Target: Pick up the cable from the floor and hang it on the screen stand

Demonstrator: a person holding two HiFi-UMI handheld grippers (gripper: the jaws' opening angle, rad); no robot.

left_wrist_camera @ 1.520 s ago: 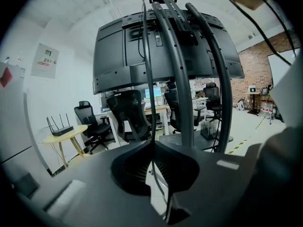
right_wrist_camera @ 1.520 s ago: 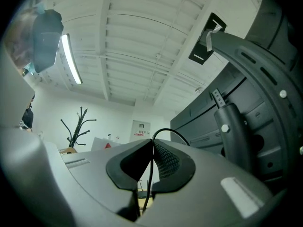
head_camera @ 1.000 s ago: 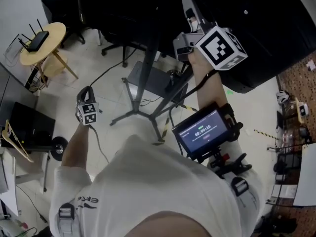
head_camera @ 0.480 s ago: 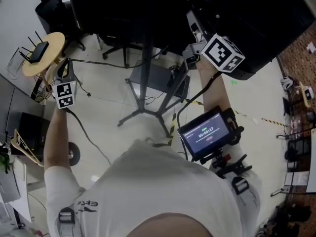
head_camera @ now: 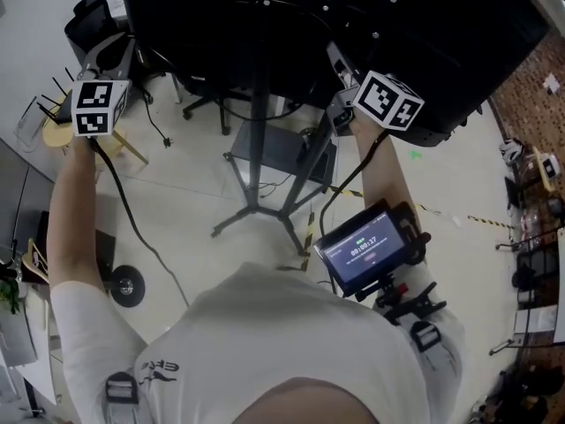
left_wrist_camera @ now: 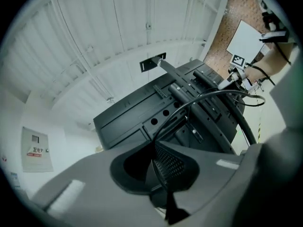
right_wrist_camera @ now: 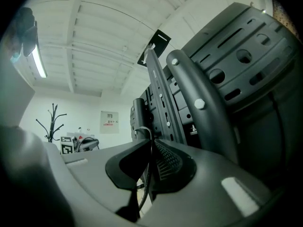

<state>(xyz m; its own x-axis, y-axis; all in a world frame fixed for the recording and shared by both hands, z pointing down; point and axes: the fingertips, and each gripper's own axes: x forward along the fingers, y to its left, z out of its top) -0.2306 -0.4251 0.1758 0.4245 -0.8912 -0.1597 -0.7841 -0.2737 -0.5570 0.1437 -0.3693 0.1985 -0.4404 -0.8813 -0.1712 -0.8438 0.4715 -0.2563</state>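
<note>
While the person is standing over the black metal screen stand [head_camera: 259,131], whose splayed legs are resting on the pale tiled floor [head_camera: 177,184], both arms are reaching up toward the back of the big black screen [head_camera: 415,25]. The left gripper [left_wrist_camera: 155,144], a grey two-jaw tool with a marker cube, is being held high on the left, and its jaws are pressing together on the thin black cable [left_wrist_camera: 187,107]. From that pinch the cable is arcing up and across in front of the screen's ribbed rear side toward the right gripper [right_wrist_camera: 151,144]. The rest of it is trailing down beside the left forearm toward the floor.

The right gripper is sitting close against the stand's upright column, just under the screen's lower edge. Its jaws have just been easing apart a little, yet the cable is running between them and the pads are looking tight on it. A short loop is poking out beyond the tips and a strand is hanging below. From where I am watching, I cannot tell whether the cable is resting on any part of the stand. A small lit display [head_camera: 364,250] is riding on the person's right forearm.
</note>
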